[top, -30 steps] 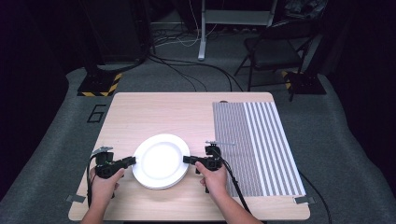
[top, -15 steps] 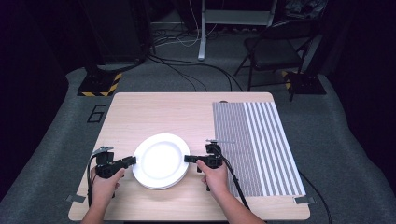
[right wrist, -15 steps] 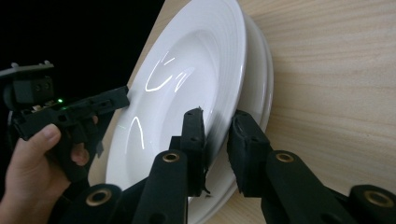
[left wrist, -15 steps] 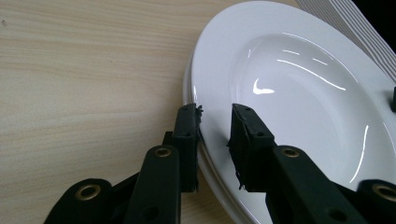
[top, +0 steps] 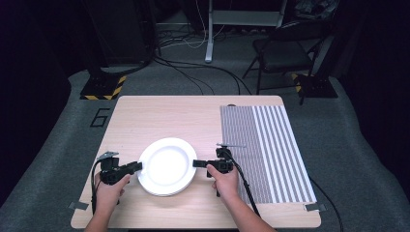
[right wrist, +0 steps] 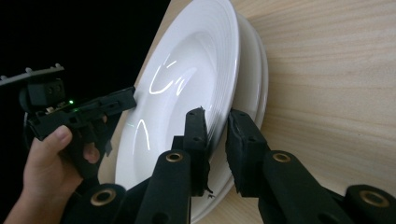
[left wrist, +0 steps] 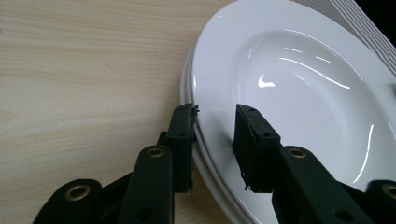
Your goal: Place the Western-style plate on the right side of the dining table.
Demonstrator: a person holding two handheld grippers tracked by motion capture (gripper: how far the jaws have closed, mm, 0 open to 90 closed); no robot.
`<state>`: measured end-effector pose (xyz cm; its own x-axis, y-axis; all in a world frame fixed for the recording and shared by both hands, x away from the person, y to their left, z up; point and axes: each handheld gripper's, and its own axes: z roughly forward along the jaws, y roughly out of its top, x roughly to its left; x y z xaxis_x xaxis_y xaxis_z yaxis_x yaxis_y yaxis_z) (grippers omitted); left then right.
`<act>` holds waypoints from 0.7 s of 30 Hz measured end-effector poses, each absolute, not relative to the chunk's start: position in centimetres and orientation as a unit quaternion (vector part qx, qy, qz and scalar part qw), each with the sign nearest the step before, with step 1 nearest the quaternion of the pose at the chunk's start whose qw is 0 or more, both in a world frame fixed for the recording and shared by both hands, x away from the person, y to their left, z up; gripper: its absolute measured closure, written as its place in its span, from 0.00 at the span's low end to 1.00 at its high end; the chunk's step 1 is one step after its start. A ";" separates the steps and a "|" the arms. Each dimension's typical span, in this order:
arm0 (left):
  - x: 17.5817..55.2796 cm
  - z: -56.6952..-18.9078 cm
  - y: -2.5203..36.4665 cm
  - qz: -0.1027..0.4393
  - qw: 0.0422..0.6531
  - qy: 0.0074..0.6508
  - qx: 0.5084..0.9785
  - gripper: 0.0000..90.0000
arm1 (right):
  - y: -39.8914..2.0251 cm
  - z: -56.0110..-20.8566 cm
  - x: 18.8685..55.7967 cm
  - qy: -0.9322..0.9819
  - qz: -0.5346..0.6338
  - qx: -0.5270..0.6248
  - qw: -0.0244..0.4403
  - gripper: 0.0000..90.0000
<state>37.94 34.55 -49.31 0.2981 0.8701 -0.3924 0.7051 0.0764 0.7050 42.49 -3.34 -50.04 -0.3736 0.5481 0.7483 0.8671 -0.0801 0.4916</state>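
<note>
Pale wood-grain table point(top: 145, 121) bore a stack of glossy white round plates point(top: 167, 166) lying between both tools. Left gripper point(left wrist: 214, 135), jaws having just eased wider, straddled the top plate's near rim without pinching; right gripper point(right wrist: 215, 135), jaws just closing, clamped the opposite rim.

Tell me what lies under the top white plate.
Under the top plate more white plate rims show, stacked on the table. Their middles are covered, so the count stays uncertain.
</note>
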 end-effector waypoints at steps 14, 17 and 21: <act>37.9 -49.2 34.4 0.097 0.439 0.589 0.671 0.79 | -2.9 -50.2 42.4 -0.649 -0.499 -0.544 0.183 0.87; 37.9 -49.1 34.4 0.099 0.440 0.588 0.672 0.78 | -3.1 -50.2 42.6 -0.641 -0.504 -0.547 0.190 0.89; 37.9 -49.3 34.4 0.099 0.443 0.582 0.675 0.74 | -3.3 -50.3 42.7 -0.635 -0.505 -0.551 0.195 0.90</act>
<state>37.92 34.37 -49.33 0.3037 0.8731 -0.3813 0.6971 0.0692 0.7136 42.70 -3.33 -50.33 -0.3166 0.5020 0.8048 0.8968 -0.1181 0.4265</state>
